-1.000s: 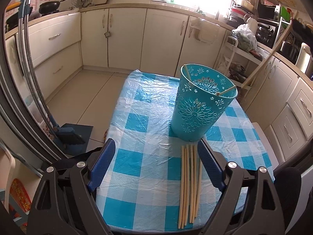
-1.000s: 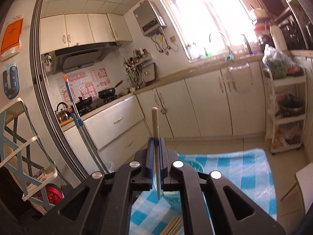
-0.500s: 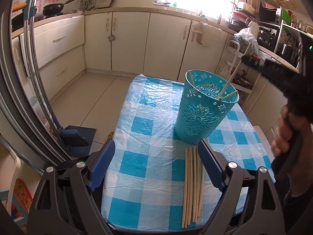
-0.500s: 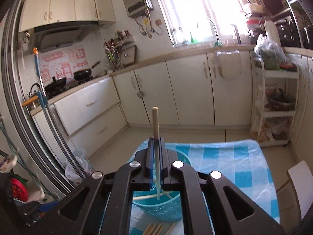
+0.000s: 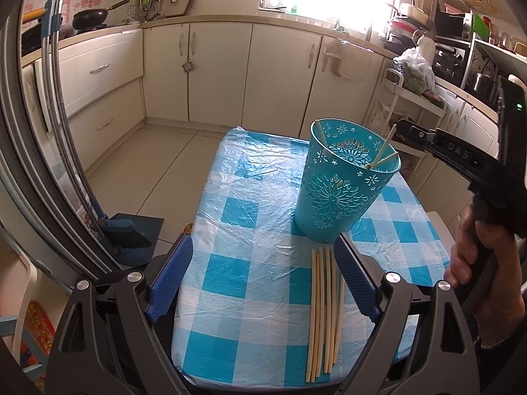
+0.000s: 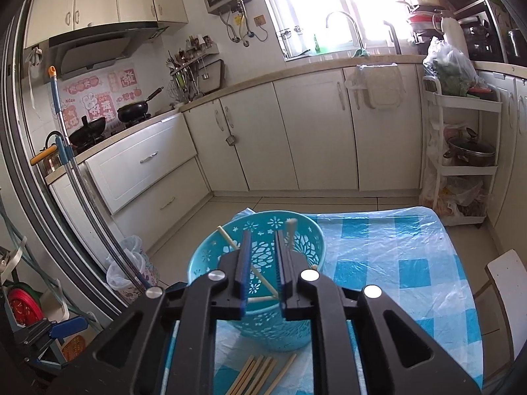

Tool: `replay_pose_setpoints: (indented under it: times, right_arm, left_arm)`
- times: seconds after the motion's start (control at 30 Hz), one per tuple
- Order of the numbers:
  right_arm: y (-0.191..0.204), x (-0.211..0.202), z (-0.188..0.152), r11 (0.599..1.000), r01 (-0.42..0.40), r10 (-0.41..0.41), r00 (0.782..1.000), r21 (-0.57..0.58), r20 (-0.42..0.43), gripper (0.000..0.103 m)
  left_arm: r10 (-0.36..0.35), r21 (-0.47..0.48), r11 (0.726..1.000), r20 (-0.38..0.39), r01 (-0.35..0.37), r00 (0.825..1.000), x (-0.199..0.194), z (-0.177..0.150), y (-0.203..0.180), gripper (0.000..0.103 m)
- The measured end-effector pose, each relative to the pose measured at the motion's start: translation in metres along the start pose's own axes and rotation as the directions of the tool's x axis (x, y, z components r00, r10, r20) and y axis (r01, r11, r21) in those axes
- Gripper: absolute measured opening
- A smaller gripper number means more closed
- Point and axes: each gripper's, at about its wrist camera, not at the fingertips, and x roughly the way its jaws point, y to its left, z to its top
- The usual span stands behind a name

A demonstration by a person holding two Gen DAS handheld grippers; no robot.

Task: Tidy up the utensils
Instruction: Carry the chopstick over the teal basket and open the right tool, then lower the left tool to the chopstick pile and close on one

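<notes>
A teal perforated cup [image 5: 346, 181] stands on the blue-checked table [image 5: 250, 217] with several chopsticks leaning inside it. Several more chopsticks [image 5: 322, 309] lie side by side in front of the cup. My left gripper [image 5: 262, 250] hovers open over the near table, its right finger beside those chopsticks. My right gripper [image 6: 263, 247] hangs just above the cup [image 6: 207, 256]; its jaws are opening with nothing pressed between them. A chopstick [image 6: 291, 230] stands in the cup just right of the right finger. In the left wrist view the right gripper [image 5: 411, 131] reaches in from the right.
A broom and dustpan [image 5: 125, 230] stand on the floor left of the table. A white chair corner [image 6: 507, 273] sits at the table's right side, a white trolley rack [image 6: 461, 164] beyond it. Cream cabinets [image 6: 313, 138] line the far walls.
The right gripper came down over the cup shut on a chopstick; its jaws have now parted and the chopstick stands in the cup. The left gripper stayed in place.
</notes>
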Motion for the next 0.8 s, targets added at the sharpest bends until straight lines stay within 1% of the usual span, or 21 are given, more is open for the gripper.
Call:
replay_pose_setpoints:
  times: [0.03, 0.1, 0.2, 0.23, 0.27, 0.33, 0.4, 0.47, 0.57, 0.67, 0.8]
  right_arm:
    - [0.001, -0.005, -0.004, 1.000, -0.002, 0.002, 1.000, 0.005, 0.005, 0.025]
    - [0.005, -0.013, -0.015, 1.000, -0.002, 0.002, 1.000, 0.010, -0.004, 0.027]
    - [0.007, -0.016, -0.040, 1.000, 0.014, -0.012, 0.998, 0.020, -0.069, 0.027]
    - [0.006, -0.013, -0.050, 0.999, 0.019, -0.017, 0.995, 0.025, -0.103, 0.027]
    - [0.004, -0.009, -0.062, 0.999, 0.026, -0.021, 0.990, 0.033, -0.139, 0.027]
    - [0.000, 0.000, -0.081, 0.998, 0.038, -0.026, 0.979, 0.054, -0.203, 0.023]
    - [-0.005, 0.012, -0.097, 0.995, 0.059, -0.037, 0.964, 0.075, -0.264, 0.023]
    - [-0.006, 0.021, -0.107, 0.994, 0.075, -0.048, 0.951, 0.079, -0.306, 0.023]
    - [-0.011, 0.036, -0.122, 0.991, 0.104, -0.068, 0.932, 0.083, -0.355, 0.022]
    - [-0.014, 0.047, -0.134, 0.988, 0.131, -0.090, 0.918, 0.081, -0.387, 0.022]
    - [-0.016, 0.054, -0.143, 0.988, 0.138, -0.097, 0.910, 0.073, -0.403, 0.022]
  left_arm:
    - [0.001, 0.000, 1.000, 0.000, -0.001, 1.000, -0.001, 0.000, 0.000, 0.084]
    - [0.001, 0.001, 1.000, 0.000, -0.001, 1.000, -0.001, 0.000, -0.001, 0.084]
    - [0.002, 0.003, 1.000, 0.001, -0.002, 1.000, -0.001, 0.000, -0.001, 0.084]
    - [0.002, 0.004, 1.000, 0.001, -0.002, 1.000, -0.001, -0.001, -0.002, 0.084]
    - [0.002, 0.007, 1.000, 0.001, -0.002, 1.000, -0.001, -0.001, -0.002, 0.084]
    - [0.002, 0.010, 1.000, 0.000, -0.002, 1.000, -0.002, -0.002, -0.003, 0.085]
    - [0.002, 0.014, 1.000, -0.002, -0.002, 1.000, -0.001, -0.003, -0.004, 0.085]
    - [0.006, 0.018, 1.000, -0.008, -0.006, 1.000, 0.001, -0.004, -0.004, 0.086]
    - [0.010, 0.009, 1.000, -0.027, -0.010, 1.000, 0.006, -0.007, -0.001, 0.086]
    - [0.020, 0.003, 1.000, -0.048, -0.020, 0.999, 0.014, -0.011, 0.002, 0.086]
    - [0.030, 0.000, 1.000, -0.079, -0.030, 0.996, 0.024, -0.015, 0.005, 0.086]
